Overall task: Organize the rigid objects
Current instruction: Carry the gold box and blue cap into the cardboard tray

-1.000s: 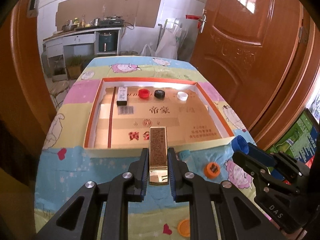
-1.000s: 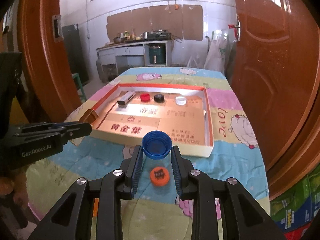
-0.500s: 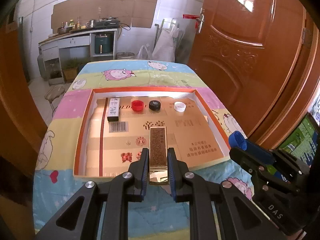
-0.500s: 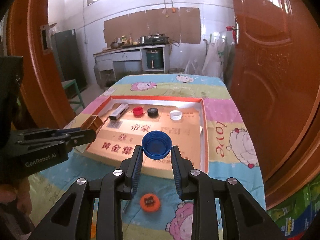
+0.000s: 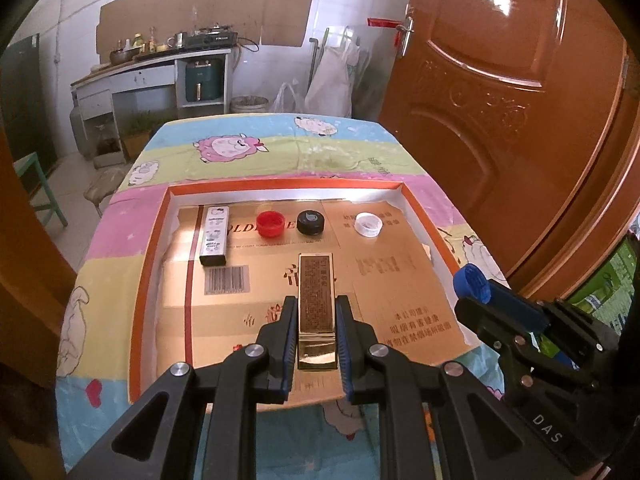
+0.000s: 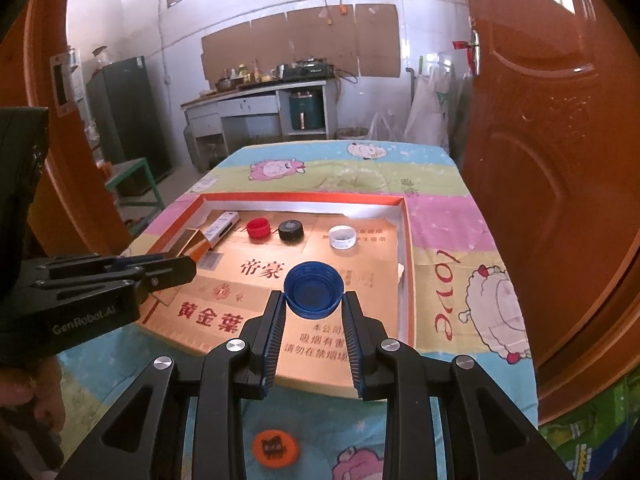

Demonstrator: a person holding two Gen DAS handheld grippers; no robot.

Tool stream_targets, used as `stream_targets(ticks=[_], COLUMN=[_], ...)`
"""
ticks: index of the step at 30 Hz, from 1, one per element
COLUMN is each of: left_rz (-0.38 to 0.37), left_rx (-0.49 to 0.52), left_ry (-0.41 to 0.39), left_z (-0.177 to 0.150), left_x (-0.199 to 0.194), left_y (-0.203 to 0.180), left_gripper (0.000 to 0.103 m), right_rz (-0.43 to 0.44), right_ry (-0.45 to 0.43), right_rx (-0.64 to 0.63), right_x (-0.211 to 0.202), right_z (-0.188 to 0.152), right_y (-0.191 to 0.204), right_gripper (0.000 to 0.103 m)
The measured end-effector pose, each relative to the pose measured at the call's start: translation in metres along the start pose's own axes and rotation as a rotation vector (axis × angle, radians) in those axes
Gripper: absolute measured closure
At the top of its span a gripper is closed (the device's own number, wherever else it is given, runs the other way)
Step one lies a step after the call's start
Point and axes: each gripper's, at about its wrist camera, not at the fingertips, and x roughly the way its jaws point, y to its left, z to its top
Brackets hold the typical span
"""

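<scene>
My left gripper (image 5: 316, 304) is shut on a long gold-brown box (image 5: 316, 296) and holds it above the near part of the shallow orange-rimmed cardboard tray (image 5: 148, 256). My right gripper (image 6: 314, 300) is shut on a blue bottle cap (image 6: 314, 288), open side up, above the tray's near right part (image 6: 404, 248). The cap also shows in the left wrist view (image 5: 472, 282). At the tray's far end lie a white lighter-like box (image 5: 215, 235), a red cap (image 5: 270, 224), a black cap (image 5: 311, 222) and a white cap (image 5: 368, 225).
An orange cap (image 6: 276, 448) lies on the sheep-print tablecloth (image 6: 480, 292) in front of the tray. A wooden door (image 5: 500, 92) stands close on the right. A green stool (image 6: 136, 184) and kitchen counter (image 6: 256, 112) are beyond the table.
Both grippers have moved forward over the tray with their loads. The orange cap has dropped back behind them.
</scene>
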Motion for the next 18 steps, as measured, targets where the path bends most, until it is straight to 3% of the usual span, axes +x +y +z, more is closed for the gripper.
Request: stream_targets(ticks=[18], left_rz=[0.019], left_rx=[-0.004], left_ry=[0.046], left_z=[0.021], left_x=[0.042], left_y=[0.009], left_gripper=[0.085], right_rz=[0.02], right_ry=[0.028], right_rx=[0.001], right_x=[0.047], right_z=[0.02], right_y=[-0.014], right_gripper=[0.073])
